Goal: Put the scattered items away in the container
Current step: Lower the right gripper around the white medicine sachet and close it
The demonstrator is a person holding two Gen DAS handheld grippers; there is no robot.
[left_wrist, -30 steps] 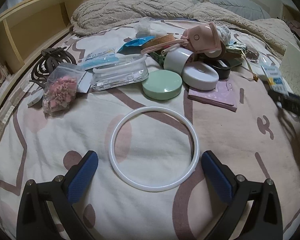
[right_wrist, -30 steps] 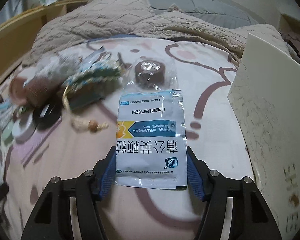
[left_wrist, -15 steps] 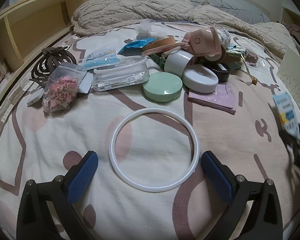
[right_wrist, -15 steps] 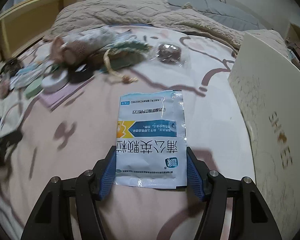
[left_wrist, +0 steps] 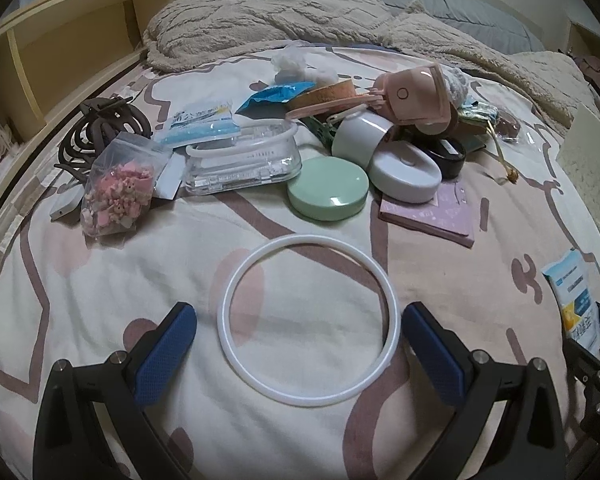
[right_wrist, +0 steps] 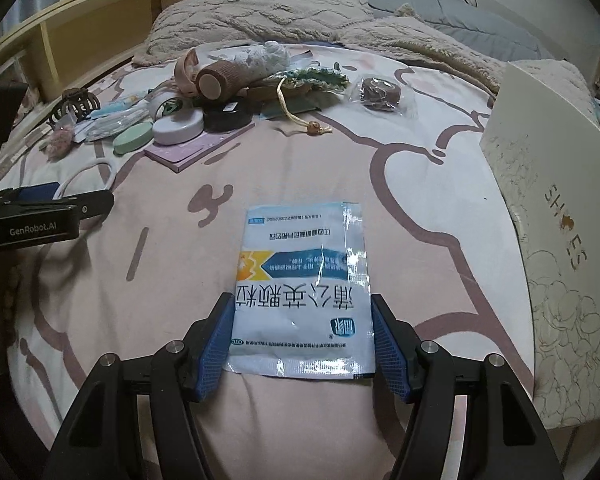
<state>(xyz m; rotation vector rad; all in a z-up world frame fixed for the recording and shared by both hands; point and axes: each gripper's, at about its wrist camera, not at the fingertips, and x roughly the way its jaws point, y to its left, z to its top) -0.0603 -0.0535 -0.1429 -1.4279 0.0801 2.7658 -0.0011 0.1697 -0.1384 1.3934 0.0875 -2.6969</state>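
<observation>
Since the earlier frames, the right tongs (right_wrist: pixel 303 344) have been carrying the white-and-blue sachet (right_wrist: pixel 300 292) across the bed (right_wrist: pixel 420 184) toward the cream shoe box (right_wrist: pixel 548 240), now looming just beside them at right. Their jaws are easing apart, the sachet still between the pads. The left tongs (left_wrist: pixel 296 344) are staying put, spread wide around the white ring (left_wrist: pixel 308 316) without touching it. The clutter pile (left_wrist: pixel 340 152) is lying beyond.

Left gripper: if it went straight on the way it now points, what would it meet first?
Most likely the white ring, lying flat on the bedsheet between the open fingers of the left gripper. Depth is unclear, so it may touch sheet inside the ring instead.
</observation>
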